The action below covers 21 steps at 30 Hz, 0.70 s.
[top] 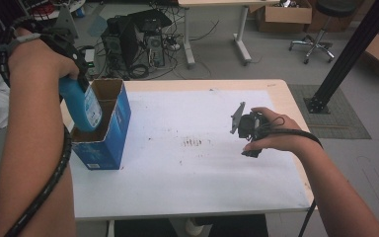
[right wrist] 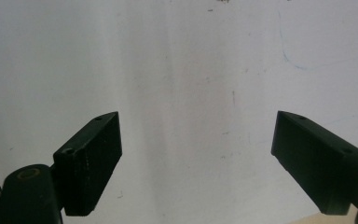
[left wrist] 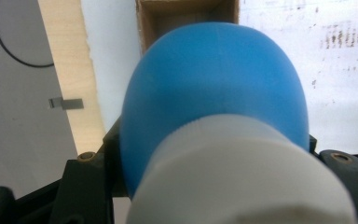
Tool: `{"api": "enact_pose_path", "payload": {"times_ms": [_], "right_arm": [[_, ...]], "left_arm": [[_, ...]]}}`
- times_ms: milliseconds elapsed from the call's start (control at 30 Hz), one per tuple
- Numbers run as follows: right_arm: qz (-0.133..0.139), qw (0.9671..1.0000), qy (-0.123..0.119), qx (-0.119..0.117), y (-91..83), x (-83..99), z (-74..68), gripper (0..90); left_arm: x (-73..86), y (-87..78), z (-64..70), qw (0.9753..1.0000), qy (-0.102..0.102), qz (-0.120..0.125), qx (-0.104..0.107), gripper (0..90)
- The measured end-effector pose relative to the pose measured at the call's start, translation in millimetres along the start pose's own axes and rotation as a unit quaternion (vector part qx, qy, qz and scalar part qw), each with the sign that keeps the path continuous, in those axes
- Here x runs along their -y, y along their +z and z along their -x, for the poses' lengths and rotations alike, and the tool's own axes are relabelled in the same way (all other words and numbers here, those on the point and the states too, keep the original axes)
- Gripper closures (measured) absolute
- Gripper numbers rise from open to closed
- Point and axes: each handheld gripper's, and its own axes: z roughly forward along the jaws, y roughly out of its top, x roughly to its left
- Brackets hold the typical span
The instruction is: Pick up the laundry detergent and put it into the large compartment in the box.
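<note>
Bench [top: 202,192] lower centre lies bare; right gripper [top: 249,129] at centre right waits wide and empty; farther left, left gripper [top: 76,57] holds blue bottle [top: 84,106] partly lowered into open blue box [top: 109,126], insertion seemingly unfinished

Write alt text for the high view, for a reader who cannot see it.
The left gripper holds a blue bottle partly inside an open blue box at the left of a white table. The right gripper rests empty at the right.

Bare forearms; each black claw [right wrist: 196,158] has blocky screwed jaws and a ribbed cable.
</note>
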Motion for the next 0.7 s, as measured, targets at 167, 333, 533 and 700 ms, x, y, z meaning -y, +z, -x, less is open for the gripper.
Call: {"api": "enact_pose_path", "payload": {"times_ms": [167, 333, 533, 700], "right_arm": [[-0.001, 1.0000, 0.000, -0.001, 0.7, 0.2, 0.4, 16.2], [0.000, 1.0000, 0.001, -0.001, 1.9, 0.3, 0.4, 16.2], [-0.001, 1.0000, 0.000, -0.002, 2.9, -0.3, 1.0, 16.2], [0.001, 1.0000, 0.000, -0.002, 3.4, -1.6, 0.5, 16.2]], "left_arm": [[-4.5, 13.3, 1.1, 1.0000, 0.005, -0.005, 0.000, 39.5], [-7.9, 29.9, 1.8, 0.9999, 0.011, -0.012, -0.002, 39.5], [-10.0, 50.5, 0.8, 0.9996, 0.016, -0.022, 0.002, 39.5], [-11.0, 67.5, -0.4, 0.9995, 0.015, -0.029, 0.003, 39.5]]}}
